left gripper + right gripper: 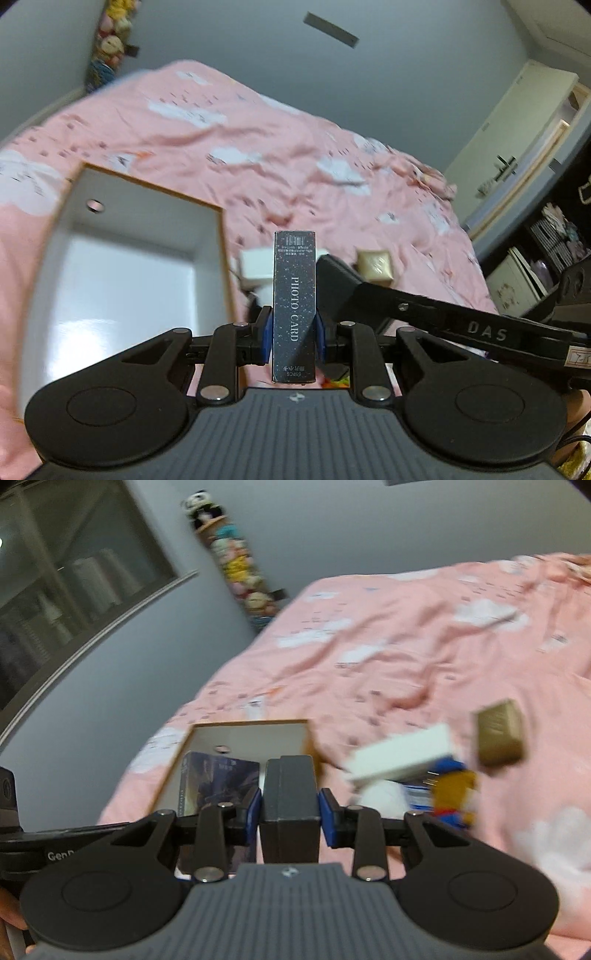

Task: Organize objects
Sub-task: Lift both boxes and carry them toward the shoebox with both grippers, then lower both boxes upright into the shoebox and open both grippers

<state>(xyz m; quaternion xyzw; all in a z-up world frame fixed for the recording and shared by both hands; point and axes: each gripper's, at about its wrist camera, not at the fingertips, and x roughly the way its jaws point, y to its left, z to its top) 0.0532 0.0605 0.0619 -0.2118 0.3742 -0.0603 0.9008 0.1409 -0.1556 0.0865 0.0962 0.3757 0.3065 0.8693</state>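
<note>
My left gripper (pixel 294 332) is shut on a dark starry box marked PHOTO CARD (pixel 294 295), held upright just right of an open white tray with a wooden rim (pixel 110 266) on the pink bed. My right gripper (pixel 290 805) is shut on a plain dark grey box (pixel 290 794), held above the bed near the same tray (pixel 236 738). The photo card box shows in the right wrist view (pixel 218 782), at the tray. The right gripper's arm crosses the left wrist view (pixel 443 314).
On the pink bedspread (pixel 406 646) lie a white box (pixel 402 757), a gold box (pixel 500 738), a small blue and yellow toy figure (pixel 454 790) and something white and round (pixel 384 797). The gold box (pixel 375 266) and white box (pixel 255 267) also show in the left wrist view. Shelves (pixel 546 251) stand right of the bed.
</note>
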